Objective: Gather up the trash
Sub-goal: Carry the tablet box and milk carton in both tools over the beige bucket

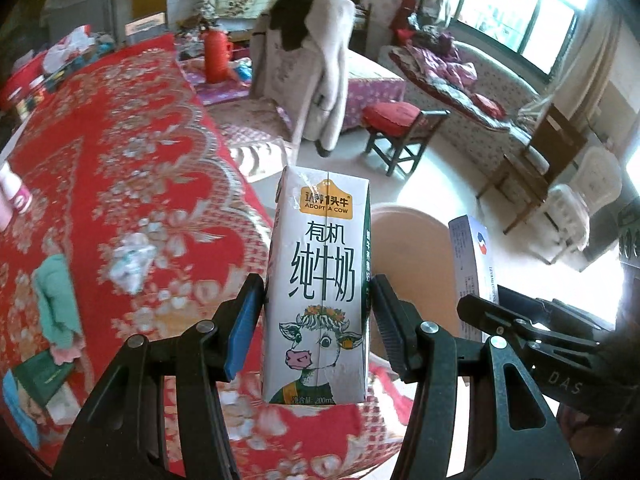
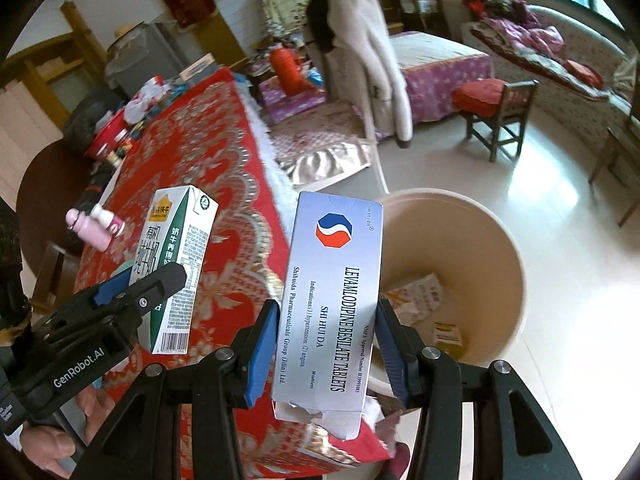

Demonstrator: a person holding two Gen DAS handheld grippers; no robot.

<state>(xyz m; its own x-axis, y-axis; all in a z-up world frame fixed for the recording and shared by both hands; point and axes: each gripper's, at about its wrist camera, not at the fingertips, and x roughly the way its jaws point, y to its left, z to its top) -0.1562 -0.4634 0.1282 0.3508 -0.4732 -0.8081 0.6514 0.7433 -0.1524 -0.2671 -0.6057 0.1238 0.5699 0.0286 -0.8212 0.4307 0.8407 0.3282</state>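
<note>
Milk carton (image 1: 316, 292) upright and clamped between the blue pads of the left gripper (image 1: 316, 320), cow face and "Adopt a Cow" label turned to the camera, held up over the near edge of the red floral tablecloth (image 1: 132, 152). Same carton (image 2: 176, 264) seen from the right wrist, tilted, hanging above that tablecloth (image 2: 224, 184), left gripper (image 2: 132, 292) pinched round its lower half. Silver tablet box (image 2: 332, 292) marked "Levamlodipine Besilate Tablets" squeezed in the right gripper (image 2: 326, 340), bottom flap torn open, just off the cloth's corner and level with the rim of the beige bin (image 2: 500, 240). Bin sitting on the floor right beside the cloth's edge, crumpled wrappers (image 2: 424, 300) down inside. Tablet box (image 1: 472, 264) and right gripper (image 1: 520, 320) showing at the far side of the left view, well clear of the cloth. Back on the cloth: crumpled white tissue (image 1: 132, 260), mint-green rag (image 1: 56, 300), pink bottle (image 2: 96, 224) lying on its side. Beyond the cloth's far end, red thermos (image 1: 216, 56) and cream coat (image 1: 308, 64) draped over a chair.
</note>
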